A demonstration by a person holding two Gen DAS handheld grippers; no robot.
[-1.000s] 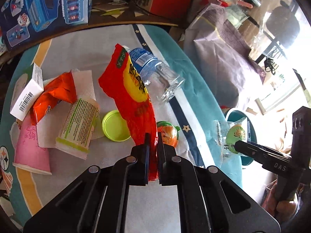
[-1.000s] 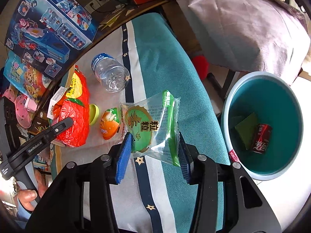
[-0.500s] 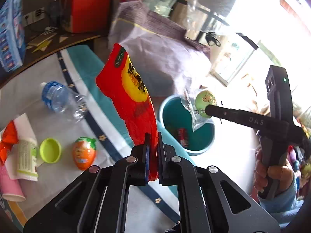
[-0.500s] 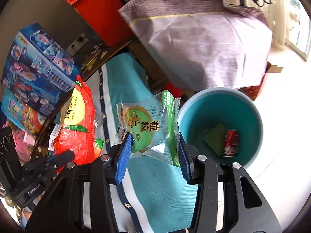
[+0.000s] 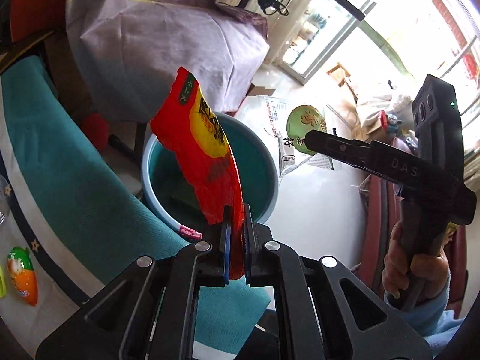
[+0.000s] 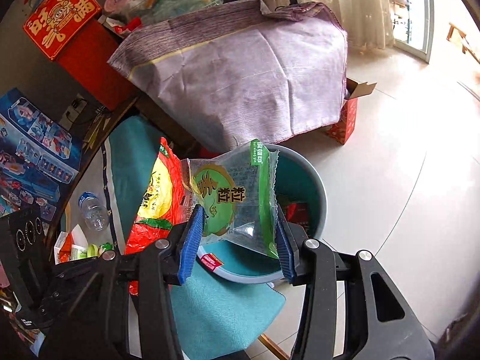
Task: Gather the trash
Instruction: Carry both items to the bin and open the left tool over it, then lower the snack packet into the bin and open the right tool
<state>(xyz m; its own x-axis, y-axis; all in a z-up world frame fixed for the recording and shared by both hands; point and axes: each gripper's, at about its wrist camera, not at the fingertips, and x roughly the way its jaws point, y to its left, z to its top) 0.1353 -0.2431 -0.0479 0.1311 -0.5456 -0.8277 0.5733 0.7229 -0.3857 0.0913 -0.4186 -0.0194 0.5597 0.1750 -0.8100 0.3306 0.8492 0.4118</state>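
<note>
Hanging over teal bin (image 6: 318, 186): left gripper (image 5: 235, 225) pinching red wrapper (image 5: 207, 156), right gripper (image 6: 237, 237) clamping clear packet (image 6: 234, 198); bin directly below both.

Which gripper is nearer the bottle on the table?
Left. The left gripper, holding the red wrapper, is at the table's edge, on the bottle's side. The right gripper, holding the clear packet, hangs over the bin, farther off.

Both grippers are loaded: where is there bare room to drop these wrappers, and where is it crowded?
The teal bin is mostly bare; only a red can lies at its bottom. Pale floor right of it is bare. The tablecloth by the plastic bottle is cluttered.
</note>
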